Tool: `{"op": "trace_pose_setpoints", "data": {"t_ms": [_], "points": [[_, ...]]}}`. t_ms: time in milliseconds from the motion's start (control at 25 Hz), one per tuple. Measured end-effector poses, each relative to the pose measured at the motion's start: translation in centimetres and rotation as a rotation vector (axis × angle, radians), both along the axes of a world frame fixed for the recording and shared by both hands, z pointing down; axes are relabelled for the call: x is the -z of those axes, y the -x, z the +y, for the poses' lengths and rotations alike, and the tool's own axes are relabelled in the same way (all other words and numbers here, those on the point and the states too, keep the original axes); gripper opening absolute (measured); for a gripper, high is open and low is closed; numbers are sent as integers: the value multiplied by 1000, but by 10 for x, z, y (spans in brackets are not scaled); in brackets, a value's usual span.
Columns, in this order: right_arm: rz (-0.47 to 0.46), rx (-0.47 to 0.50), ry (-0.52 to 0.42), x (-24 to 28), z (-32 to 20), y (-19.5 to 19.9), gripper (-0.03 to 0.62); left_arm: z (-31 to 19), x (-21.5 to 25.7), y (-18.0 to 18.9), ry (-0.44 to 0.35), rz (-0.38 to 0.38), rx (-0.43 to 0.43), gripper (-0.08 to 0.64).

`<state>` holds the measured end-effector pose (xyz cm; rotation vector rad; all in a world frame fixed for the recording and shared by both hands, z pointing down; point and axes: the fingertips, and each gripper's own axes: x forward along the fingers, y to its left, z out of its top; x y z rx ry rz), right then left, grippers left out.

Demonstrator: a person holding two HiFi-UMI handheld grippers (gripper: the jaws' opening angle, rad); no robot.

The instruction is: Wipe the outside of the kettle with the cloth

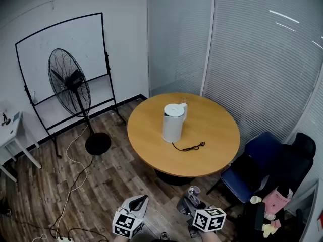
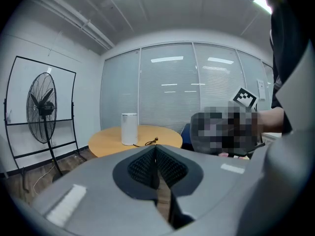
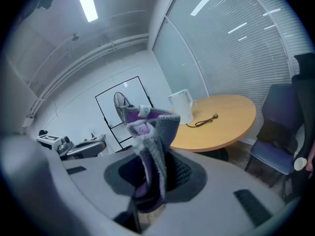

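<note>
Kettle (image 1: pixel 174 122) is seen upright mid-table (image 1: pixel 217 155), straight ahead of both tools and well apart from them. Cloth (image 3: pixel 152 141) is clamped in the right tool (image 3: pixel 152 181). Left tool (image 2: pixel 156 166) is closed, with nothing held. A loose cord (image 1: pixel 191 146) lies beside the kettle's near side, and a chair (image 1: pixel 252 165) is placed to the right.

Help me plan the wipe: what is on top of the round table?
A white kettle stands upright near the middle of the table, a black cord lying on the wood beside it. The spot under the kettle is covered.
</note>
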<state>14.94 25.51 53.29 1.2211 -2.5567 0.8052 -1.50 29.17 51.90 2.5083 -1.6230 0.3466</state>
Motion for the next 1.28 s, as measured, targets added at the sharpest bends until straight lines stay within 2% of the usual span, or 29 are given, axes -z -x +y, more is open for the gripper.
{"op": "trace_pose_setpoints", "data": {"t_ms": [240,480,840,1280], "points": [[-21,33,38,-10,-28,17,97,-16,-18,13,48,9,24,11],[-7,23,45,-16,-58,31,97,-55,-23,28,44,30,4,11],[10,-71,49,-9,-132,65,97,-146,-24,60,51,36,-129,11],[1,-214,52,0,-218,120,97,-254,-12,116,44,23,-261,11]]}}
